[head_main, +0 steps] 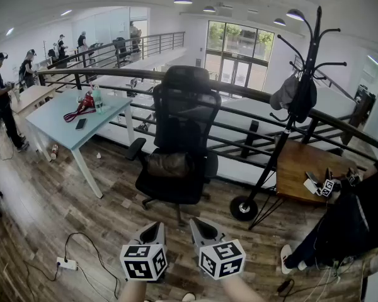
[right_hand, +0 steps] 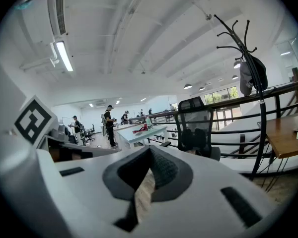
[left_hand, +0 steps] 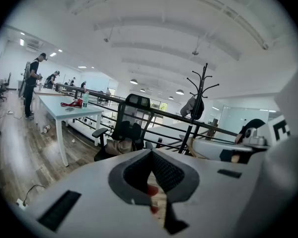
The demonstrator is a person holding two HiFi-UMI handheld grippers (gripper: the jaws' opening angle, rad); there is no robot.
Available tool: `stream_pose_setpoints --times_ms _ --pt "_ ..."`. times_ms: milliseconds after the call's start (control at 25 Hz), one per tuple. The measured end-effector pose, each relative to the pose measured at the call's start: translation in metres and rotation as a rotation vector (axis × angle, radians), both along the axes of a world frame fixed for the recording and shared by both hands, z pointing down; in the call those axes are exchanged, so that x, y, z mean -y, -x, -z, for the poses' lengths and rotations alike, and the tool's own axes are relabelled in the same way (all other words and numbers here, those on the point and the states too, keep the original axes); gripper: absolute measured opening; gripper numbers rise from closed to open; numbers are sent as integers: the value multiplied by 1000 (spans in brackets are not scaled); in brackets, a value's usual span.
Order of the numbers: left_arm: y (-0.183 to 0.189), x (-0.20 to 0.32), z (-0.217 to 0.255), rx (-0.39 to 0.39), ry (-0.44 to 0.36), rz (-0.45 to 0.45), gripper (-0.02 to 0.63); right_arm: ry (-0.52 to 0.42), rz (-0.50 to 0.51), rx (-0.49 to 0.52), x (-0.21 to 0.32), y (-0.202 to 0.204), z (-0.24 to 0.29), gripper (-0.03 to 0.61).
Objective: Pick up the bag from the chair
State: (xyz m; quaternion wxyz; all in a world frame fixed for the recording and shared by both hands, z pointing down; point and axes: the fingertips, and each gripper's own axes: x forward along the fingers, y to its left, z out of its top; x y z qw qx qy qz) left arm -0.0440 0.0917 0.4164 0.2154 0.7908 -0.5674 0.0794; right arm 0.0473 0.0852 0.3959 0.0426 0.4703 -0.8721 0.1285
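A brown bag [head_main: 168,164] lies slumped on the seat of a black mesh office chair [head_main: 184,106] in the middle of the head view. Both grippers are low at the bottom edge, short of the chair and apart from it. My left gripper [head_main: 154,229] is shut with nothing in it, and so is my right gripper [head_main: 199,225] beside it. In the left gripper view the bag [left_hand: 120,146] shows on the chair [left_hand: 134,114] just above the closed jaws. In the right gripper view the chair [right_hand: 193,120] stands ahead, with a sliver of the bag [right_hand: 189,151] visible.
A black coat rack [head_main: 291,106] with a hanging cap stands right of the chair, its round base [head_main: 244,208] on the floor. A light blue table [head_main: 63,123] is at left, a wooden table [head_main: 302,162] at right. A railing [head_main: 252,93] runs behind. A power strip [head_main: 66,264] lies on the floor; a person's dark leg [head_main: 340,225] is at right.
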Motion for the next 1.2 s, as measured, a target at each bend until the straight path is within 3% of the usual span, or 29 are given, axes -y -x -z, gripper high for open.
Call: stream_pose_setpoints --times_ms 400,720,1040,1200 --pt "-16 -18 12 39 -35 -3 2 -12 8 -25 -22 -8 3 0" --pt "-27 -17 16 3 -71 -13 2 -46 58 71 -25 -10 15 0" --pt "-18 -19 4 32 -42 10 2 -30 31 30 -24 -16 8 0" --pt "-9 -9 1 -8 -28 24 2 14 -5 63 -9 -20 0 0"
